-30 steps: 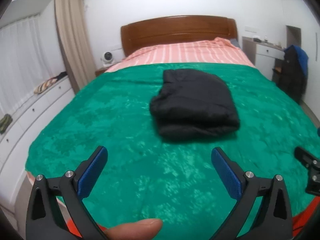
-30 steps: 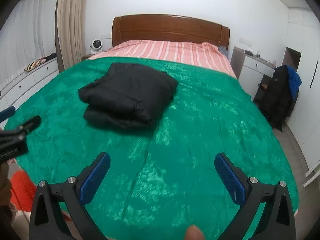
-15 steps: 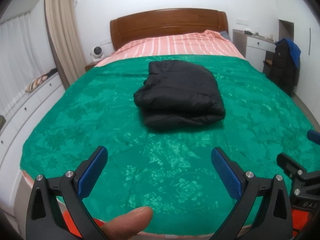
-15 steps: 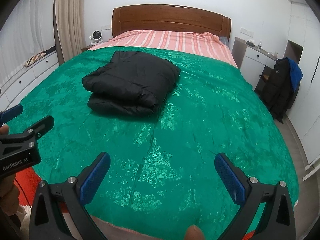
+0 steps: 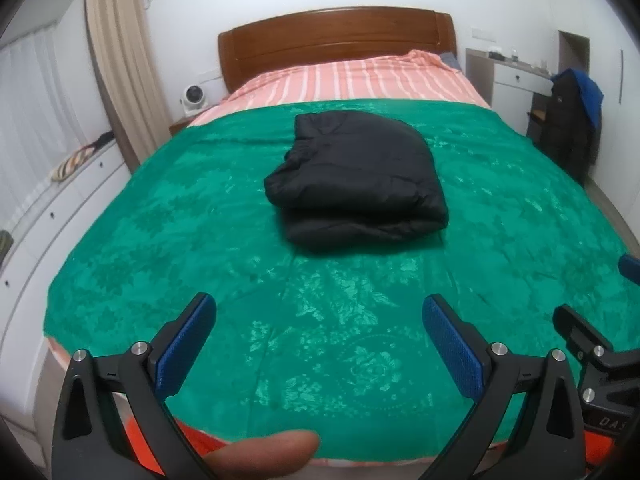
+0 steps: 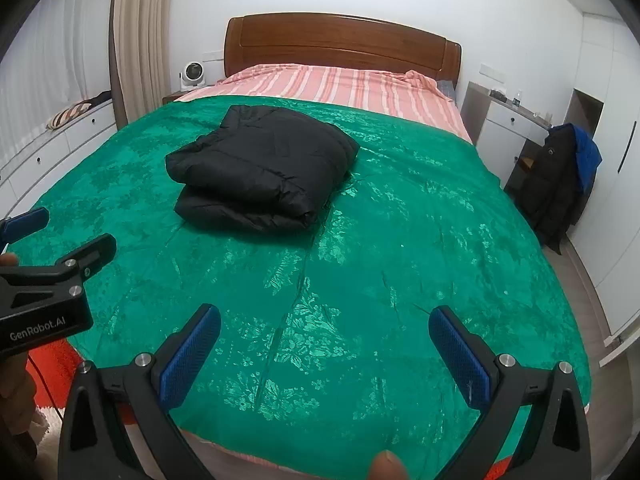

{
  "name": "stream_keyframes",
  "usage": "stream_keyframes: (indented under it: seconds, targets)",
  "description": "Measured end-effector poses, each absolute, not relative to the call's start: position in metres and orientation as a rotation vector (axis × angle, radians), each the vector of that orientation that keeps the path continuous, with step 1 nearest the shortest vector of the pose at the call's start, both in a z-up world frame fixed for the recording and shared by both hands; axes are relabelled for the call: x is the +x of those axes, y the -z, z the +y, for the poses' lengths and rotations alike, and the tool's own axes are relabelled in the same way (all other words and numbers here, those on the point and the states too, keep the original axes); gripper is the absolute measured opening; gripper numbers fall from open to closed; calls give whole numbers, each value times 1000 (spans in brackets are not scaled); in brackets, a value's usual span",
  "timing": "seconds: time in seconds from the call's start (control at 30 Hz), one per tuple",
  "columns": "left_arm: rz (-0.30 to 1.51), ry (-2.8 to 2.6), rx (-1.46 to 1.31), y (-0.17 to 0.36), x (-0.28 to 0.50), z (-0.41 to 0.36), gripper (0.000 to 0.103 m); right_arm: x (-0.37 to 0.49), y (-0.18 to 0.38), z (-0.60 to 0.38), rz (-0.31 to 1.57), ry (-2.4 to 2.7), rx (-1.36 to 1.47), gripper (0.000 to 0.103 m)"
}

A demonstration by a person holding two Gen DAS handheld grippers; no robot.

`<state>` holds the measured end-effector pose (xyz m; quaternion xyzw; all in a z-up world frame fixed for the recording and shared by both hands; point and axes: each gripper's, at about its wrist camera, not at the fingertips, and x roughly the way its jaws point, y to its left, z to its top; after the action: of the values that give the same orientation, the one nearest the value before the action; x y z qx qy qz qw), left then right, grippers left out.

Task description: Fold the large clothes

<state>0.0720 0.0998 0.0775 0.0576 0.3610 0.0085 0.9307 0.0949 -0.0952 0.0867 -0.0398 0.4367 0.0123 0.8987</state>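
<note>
A black puffy jacket (image 5: 356,178) lies folded into a thick bundle on the green bedspread (image 5: 200,240), near the middle of the bed. In the right wrist view the jacket (image 6: 264,168) sits left of centre. My left gripper (image 5: 320,312) hovers open over the foot of the bed, well short of the jacket, nothing between its blue pads. My right gripper (image 6: 324,320) is open and empty too, over the green bedspread (image 6: 400,260). Each gripper shows at the edge of the other's view.
A wooden headboard (image 5: 336,36) and striped pink sheet (image 5: 352,80) lie beyond the jacket. White drawers (image 5: 60,208) run along the left wall. A dark coat on a chair (image 5: 568,120) and a white desk (image 5: 516,76) stand at the right. A small fan (image 6: 191,74) sits by the curtain.
Both grippers have drawn back toward the foot of the bed and risen a little; the jacket looks farther off and has not moved. Both stay open.
</note>
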Motion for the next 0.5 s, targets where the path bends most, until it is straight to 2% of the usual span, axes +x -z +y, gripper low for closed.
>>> stream_keyframes:
  seconds: [0.5]
  targets:
    - [733,5,109,-76,71,96,103,96,-86,-99,906,-17,-71,103]
